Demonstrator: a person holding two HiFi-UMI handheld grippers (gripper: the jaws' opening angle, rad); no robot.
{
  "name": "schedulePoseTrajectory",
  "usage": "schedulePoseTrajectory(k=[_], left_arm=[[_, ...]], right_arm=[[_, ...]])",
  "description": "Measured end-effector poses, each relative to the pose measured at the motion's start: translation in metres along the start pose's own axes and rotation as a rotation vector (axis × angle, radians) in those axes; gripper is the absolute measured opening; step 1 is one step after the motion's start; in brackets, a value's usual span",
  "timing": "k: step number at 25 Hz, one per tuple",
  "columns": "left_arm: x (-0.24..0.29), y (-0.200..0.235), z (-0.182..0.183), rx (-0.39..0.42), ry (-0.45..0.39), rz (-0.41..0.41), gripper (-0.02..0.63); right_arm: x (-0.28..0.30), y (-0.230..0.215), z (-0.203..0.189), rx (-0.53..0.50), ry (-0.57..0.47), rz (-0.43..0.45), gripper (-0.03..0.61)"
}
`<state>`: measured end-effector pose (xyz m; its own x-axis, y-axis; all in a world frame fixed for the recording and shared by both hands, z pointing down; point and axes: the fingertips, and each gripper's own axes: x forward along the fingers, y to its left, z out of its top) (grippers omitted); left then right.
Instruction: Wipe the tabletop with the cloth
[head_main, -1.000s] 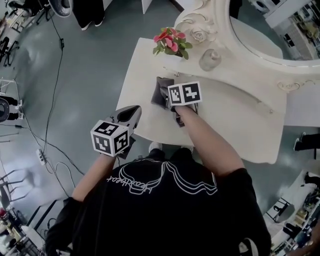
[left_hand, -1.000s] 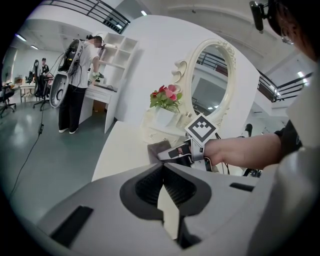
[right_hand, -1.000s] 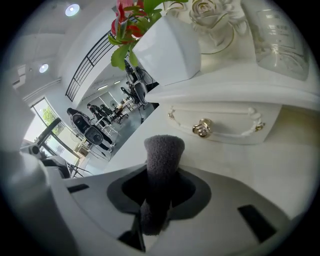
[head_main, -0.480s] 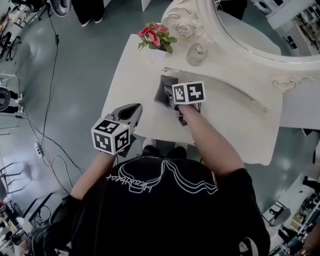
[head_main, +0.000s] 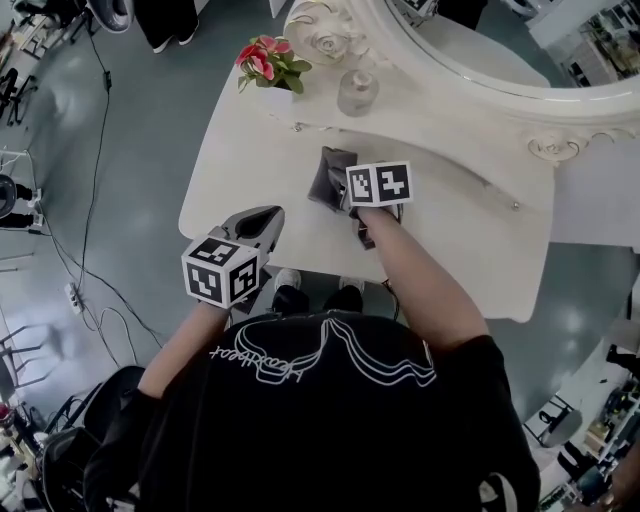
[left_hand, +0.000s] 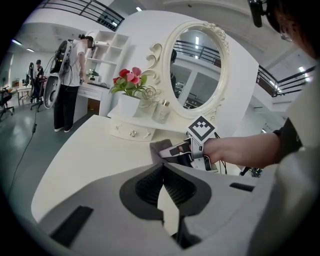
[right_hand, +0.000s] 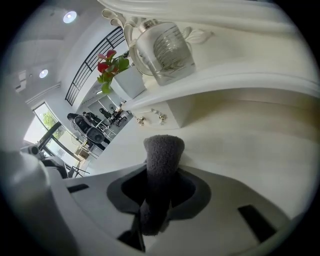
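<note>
Seeing R gripper (head_main: 345, 195) clamped on the dark grey cloth (head_main: 328, 170), w/ a fold of it sticking out fwd between the jaws. Cloth sits on the white tabletop (head_main: 240, 170), centre of head view, just in front of the raised back shelf (head_main: 440, 120). L gripper (head_main: 262, 220) has jaws together w/ nothing in them, over the table's near edge, lower left of the cloth and apart from it. Pink flowers (head_main: 265, 58) upper left, glass bottle (head_main: 357, 92) beside them, oval mirror (head_main: 470, 50) top right. I can't tell how much of the cloth lies flat.
</note>
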<state>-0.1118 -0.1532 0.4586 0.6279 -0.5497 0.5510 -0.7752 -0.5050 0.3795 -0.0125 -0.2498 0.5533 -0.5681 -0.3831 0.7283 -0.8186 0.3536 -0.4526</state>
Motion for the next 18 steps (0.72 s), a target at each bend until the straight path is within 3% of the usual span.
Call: schedulePoseTrajectory(k=[18], left_arm=[[0.042, -0.069, -0.002, 0.053, 0.047, -0.046, 0.003]], right_arm=[[-0.069, -0.086, -0.024, 0.022, -0.043, -0.035, 0.092]])
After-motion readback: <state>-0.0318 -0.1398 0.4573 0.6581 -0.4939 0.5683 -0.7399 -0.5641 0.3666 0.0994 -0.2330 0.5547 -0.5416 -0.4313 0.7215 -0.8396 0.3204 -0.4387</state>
